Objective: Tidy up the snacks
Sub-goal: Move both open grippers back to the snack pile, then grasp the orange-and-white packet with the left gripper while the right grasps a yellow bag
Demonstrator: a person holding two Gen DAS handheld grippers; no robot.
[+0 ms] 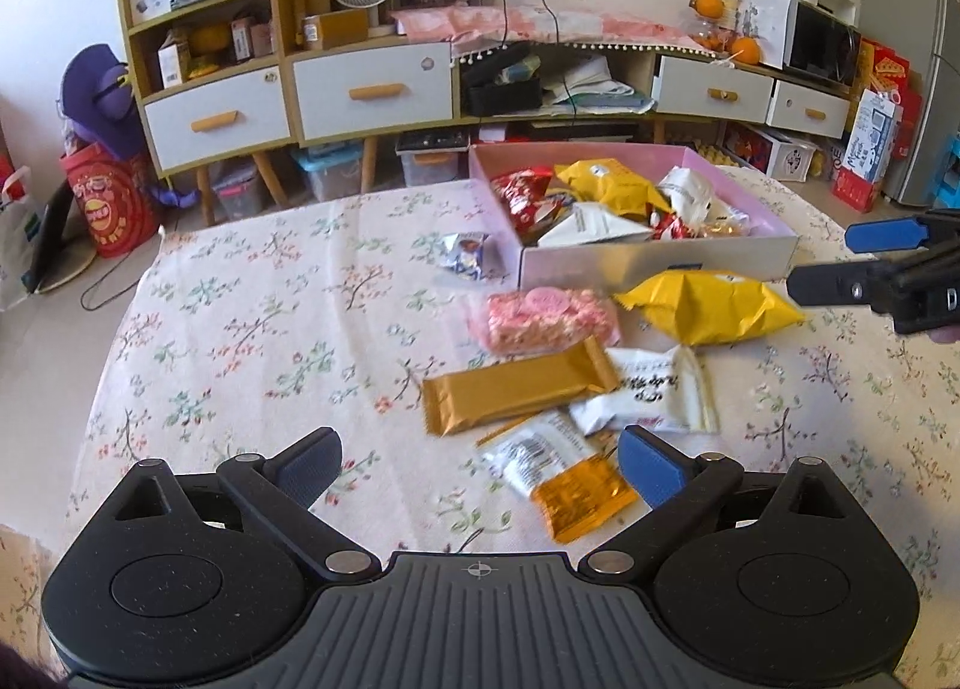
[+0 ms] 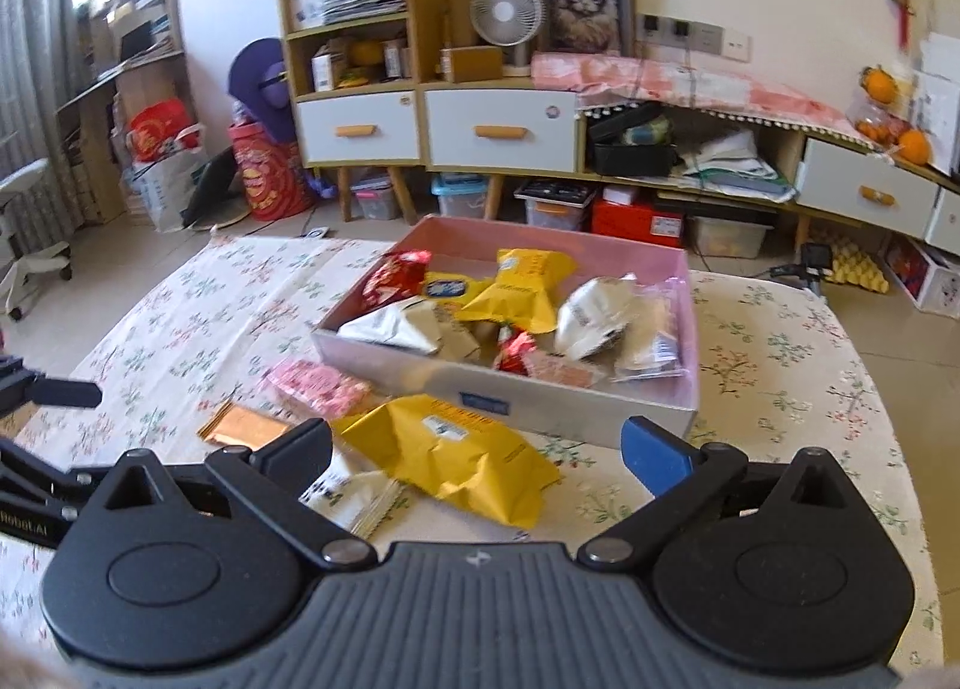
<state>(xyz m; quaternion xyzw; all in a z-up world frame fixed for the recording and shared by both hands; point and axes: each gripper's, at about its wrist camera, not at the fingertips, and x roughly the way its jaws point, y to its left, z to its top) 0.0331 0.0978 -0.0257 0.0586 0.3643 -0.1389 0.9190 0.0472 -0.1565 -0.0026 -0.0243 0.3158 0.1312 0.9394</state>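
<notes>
From my left wrist camera, my left gripper hangs over the floral tablecloth with its jaws spread wide and nothing between the pads; a white and orange packet lies just ahead of the blue right-hand pad. Beyond it sit a gold bar wrapper, a white packet, a pink packet and a yellow bag, the last one just in front of the pink box, which is filled with more snacks. A small blue and silver packet lies alone just left of the box. My right gripper reaches in from the right edge, close to the yellow bag. From my right wrist camera, my right gripper is spread as wide as it goes and holds nothing; the yellow bag lies on the cloth between the pads, neither of which presses on it. The pink box stands just behind the bag, and my left gripper shows at the left edge.
</notes>
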